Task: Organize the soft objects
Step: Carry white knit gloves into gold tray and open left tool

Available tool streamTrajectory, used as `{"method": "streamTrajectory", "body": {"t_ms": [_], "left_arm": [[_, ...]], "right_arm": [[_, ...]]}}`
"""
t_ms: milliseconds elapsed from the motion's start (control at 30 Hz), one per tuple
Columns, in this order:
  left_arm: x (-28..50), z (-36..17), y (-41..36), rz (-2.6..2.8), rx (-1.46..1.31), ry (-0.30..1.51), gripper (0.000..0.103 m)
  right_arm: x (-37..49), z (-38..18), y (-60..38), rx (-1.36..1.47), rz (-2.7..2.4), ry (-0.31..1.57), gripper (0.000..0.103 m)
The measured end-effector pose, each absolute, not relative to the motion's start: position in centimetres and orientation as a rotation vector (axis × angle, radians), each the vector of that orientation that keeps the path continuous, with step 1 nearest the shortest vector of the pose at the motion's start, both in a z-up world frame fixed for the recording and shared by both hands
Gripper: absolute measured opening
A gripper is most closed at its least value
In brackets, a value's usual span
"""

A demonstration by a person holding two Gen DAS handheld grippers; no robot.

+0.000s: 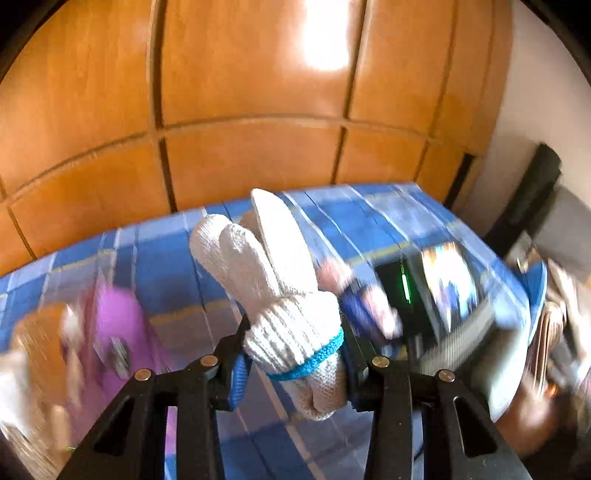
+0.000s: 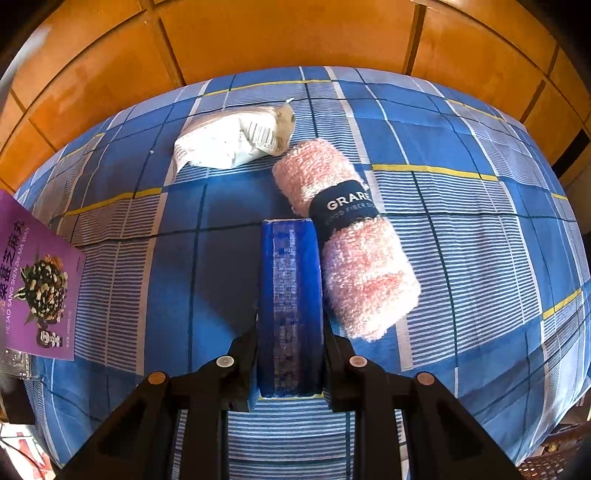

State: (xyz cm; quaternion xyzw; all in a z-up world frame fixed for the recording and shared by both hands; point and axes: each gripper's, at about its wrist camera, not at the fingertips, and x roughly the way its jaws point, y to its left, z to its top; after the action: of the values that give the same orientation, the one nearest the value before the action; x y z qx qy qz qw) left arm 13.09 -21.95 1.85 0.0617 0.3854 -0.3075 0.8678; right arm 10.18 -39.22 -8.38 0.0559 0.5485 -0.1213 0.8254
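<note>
Left gripper (image 1: 293, 354): its two black jaws are clenching a white knitted glove (image 1: 280, 295) near the cuff, lifting it off the bed so the glove's fingers are pointing up and away toward the far side.
Glove cuff: a thin blue band (image 1: 310, 360) is circling it just beyond the jaws, and the cuff end is hanging down between them.
Left wrist view: everything beyond the glove is smearing with blur; something purple (image 1: 118, 325) is showing at the near left and a dark device with a green light (image 1: 404, 286) at the right, but I cannot tell what either is.
Bedsheet (image 2: 461, 229): a blue plaid cloth with white and yellow lines is covering the whole surface, with orange wooden panelling (image 2: 277, 33) standing behind its far edge.
Purple packet (image 2: 37, 284): lying at the left edge of the sheet, printed with a flower picture and Chinese lettering.
White packet (image 2: 229, 142): a soft wrapped bundle with a barcode is resting on the far middle of the sheet, just beside the top end of the towel.
Right gripper (image 2: 290, 332): its jaws are grasping a blue block (image 2: 290, 306) by its two long sides, the block standing on edge and pointing away.
Pink towel (image 2: 351, 240): rolled and bound with a dark label band (image 2: 343, 208), it is lying slantwise on the sheet, touching the right side of the blue block.
</note>
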Motion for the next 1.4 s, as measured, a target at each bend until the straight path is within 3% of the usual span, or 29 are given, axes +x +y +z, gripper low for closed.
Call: {"method": "streamTrajectory", "body": {"t_ms": [233, 367, 600, 1033, 1400], "left_arm": [[20.1, 8.8, -15.0, -0.418, 0.017, 0.726, 0.041], [21.8, 9.4, -7.0, -0.228, -0.058, 0.699, 0.041], [16.9, 7.3, 4.2, -0.072, -0.152, 0.688, 0.041], [4.3, -0.7, 16.3, 0.108, -0.301, 0.764, 0.041], [6.6, -3.1, 23.5, 0.191, -0.452, 0.812, 0.042]], "right_arm": [[10.4, -8.5, -37.9, 0.033, -0.246, 1.16, 0.024], [10.5, -8.7, -37.1, -0.019, -0.241, 1.155, 0.024], [10.0, -8.8, -35.5, -0.106, -0.224, 1.146, 0.024], [9.4, -8.6, -34.0, -0.18, -0.228, 1.139, 0.024], [9.4, -8.7, -33.5, -0.223, -0.242, 1.133, 0.024]]}}
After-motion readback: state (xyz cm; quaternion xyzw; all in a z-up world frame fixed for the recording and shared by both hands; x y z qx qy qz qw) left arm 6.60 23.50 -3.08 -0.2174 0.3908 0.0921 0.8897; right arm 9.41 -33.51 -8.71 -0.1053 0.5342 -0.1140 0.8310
